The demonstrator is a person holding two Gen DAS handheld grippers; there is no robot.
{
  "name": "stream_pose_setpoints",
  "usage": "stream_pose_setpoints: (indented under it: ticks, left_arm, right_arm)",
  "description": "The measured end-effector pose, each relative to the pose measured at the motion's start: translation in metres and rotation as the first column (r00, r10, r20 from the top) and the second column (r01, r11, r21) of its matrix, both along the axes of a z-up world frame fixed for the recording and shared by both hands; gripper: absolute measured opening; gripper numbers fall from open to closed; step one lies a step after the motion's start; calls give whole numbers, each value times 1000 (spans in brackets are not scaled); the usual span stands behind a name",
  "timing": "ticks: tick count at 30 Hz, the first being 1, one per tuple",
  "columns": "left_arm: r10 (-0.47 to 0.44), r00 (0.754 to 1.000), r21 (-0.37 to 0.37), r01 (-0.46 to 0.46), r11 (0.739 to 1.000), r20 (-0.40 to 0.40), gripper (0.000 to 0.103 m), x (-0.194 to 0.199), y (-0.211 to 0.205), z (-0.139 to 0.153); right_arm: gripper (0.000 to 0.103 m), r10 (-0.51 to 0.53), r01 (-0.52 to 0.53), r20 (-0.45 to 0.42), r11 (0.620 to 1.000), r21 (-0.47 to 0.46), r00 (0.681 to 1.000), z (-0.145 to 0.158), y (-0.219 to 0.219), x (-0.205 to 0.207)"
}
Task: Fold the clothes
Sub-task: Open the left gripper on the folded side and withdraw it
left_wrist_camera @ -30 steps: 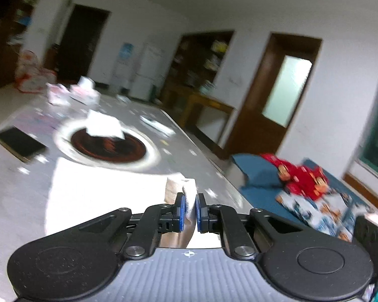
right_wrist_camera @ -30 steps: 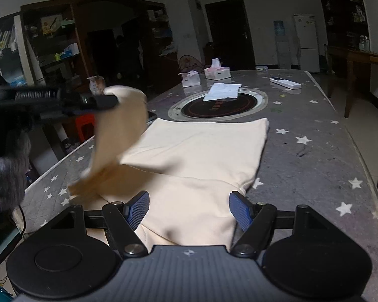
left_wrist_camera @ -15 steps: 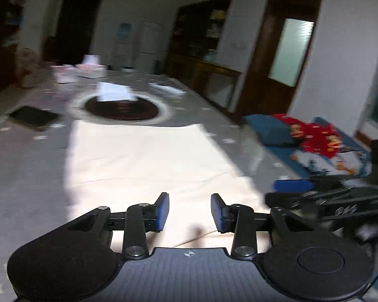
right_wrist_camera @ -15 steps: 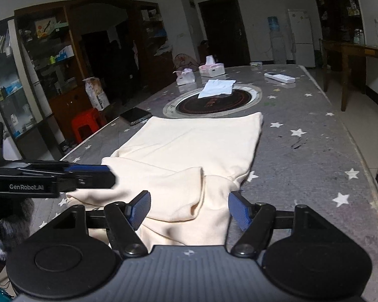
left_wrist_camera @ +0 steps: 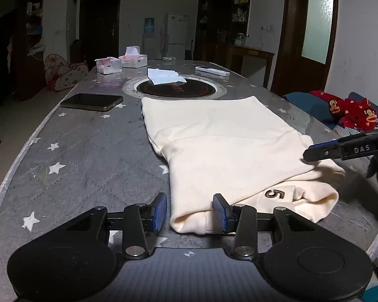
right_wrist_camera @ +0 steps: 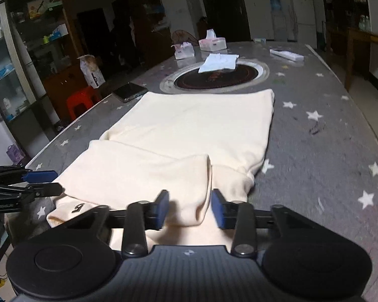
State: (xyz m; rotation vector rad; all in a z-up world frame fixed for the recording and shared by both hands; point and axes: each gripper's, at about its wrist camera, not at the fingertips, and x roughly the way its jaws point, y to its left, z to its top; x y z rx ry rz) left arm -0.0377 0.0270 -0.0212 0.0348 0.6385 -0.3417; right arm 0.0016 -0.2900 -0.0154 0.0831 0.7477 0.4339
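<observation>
We see the cream garment flat on the counter; left hand-held gripper and right hand-held gripper both spread apart, gripping nothing.

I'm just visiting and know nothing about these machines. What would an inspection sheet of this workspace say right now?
Surface: grey table printed with white stars, a round dark inset in its middle.
Job's things: cream garment lying flat, sleeves folded across the near end, a dark "5" showing.
Clutter: phone, two tissue boxes, loose tissue, white remote.
Grippers: left gripper open at the garment's near edge; right gripper open over the folded sleeve.
Cables: nothing seen.
Surroundings: dim room with shelves, doors, fridge, red stool, red cushions.
</observation>
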Motion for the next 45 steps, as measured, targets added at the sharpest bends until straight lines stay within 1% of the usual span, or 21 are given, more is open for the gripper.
stream_pose_setpoints:
  ticks: [1, 3, 5, 8, 12, 17, 18, 19, 20, 23, 24, 25, 26, 29, 33, 37, 39, 40, 43, 44, 45]
  left_arm:
    - [-6, 1000, -6, 6, 1000, -4, 42, 1, -1, 0]
    - [-18, 1000, -19, 18, 1000, -13, 32, 3, -2, -1]
    - [-30, 999, -32, 29, 999, -22, 15, 4, -4, -2]
    - [-32, 999, -58, 29, 998, -40, 12, 4, -3, 0]
    - [-53, 994, -138, 39, 990, -99, 12, -3, 9, 3]
    - [-79, 983, -192, 46, 980, -166, 12, -15, 21, 6]
    - [-85, 981, -187, 51, 981, -177, 13, -18, 22, 5]
    - [-91, 978, -182, 56, 982, -188, 17, -20, 23, 5]
    - [-90, 979, -172, 58, 983, -185, 20, -21, 24, 5]
    - [-90, 980, -142, 65, 988, -177, 21, -21, 26, 8]
    - [-90, 983, -130, 69, 989, -159, 23, -20, 25, 13]
    - [-89, 986, -124, 72, 990, -139, 29, -18, 25, 17]
    - [-88, 989, -125, 73, 990, -119, 32, -17, 25, 23]
    - [-99, 993, -128, 90, 988, -63, 32, -10, 21, 38]
    - [-133, 991, -139, 129, 982, -19, 32, 4, 6, 44]
    - [-147, 988, -145, 140, 979, -39, 31, 28, -12, 31]
    - [-146, 987, -121, 138, 983, -60, 30, 39, -19, 22]
    - [-146, 987, -109, 138, 984, -68, 32, 42, -20, 17]
    - [-130, 985, -82, 122, 989, -109, 32, 46, -18, 5]
    - [-137, 985, -84, 128, 988, -107, 33, 43, -16, 4]
    - [-143, 984, -86, 134, 987, -105, 33, 40, -15, 4]
  right_arm:
    - [26, -1, 1, 0, 1000, -6, 1000, 0, 0, -1]
    - [12, -2, 2, 1, 1000, -18, 1000, 1, 1, -3]
    - [6, -6, 6, 3, 1000, -23, 1000, 1, 0, -4]
    - [4, -2, 2, 11, 999, -35, 1000, 6, 0, -9]
    - [4, 5, -5, 17, 999, -49, 1000, 11, 0, -18]
    - [4, 32, -33, -23, 998, -54, 999, 12, 0, -35]
    - [4, 38, -40, -31, 998, -52, 999, 13, -1, -39]
    - [4, 45, -47, -39, 998, -49, 998, 13, -2, -43]
    - [5, 51, -53, -46, 997, -48, 998, 14, -5, -47]
    - [10, 48, -49, -29, 998, -39, 998, 21, -9, -50]
    - [11, 47, -47, -17, 998, -30, 999, 24, -10, -49]
    - [12, 45, -45, -6, 999, -20, 999, 26, -11, -47]
    - [15, 43, -43, 5, 999, -10, 999, 28, -11, -44]
    - [16, 31, -31, 27, 999, -11, 999, 26, -8, -34]
    - [17, 44, -43, 71, 999, -9, 997, 24, 6, -23]
    - [17, 83, -84, 92, 996, 3, 992, 21, 19, -16]
    - [16, 103, -101, 79, 995, -26, 991, 14, 25, -13]
    - [16, 106, -104, 65, 994, -34, 992, 10, 25, -12]
    - [16, 111, -109, 31, 993, -46, 993, 3, 21, -17]
    - [18, 115, -113, 30, 992, -49, 993, 3, 19, -20]
    - [22, 119, -117, 29, 992, -53, 992, 3, 17, -24]
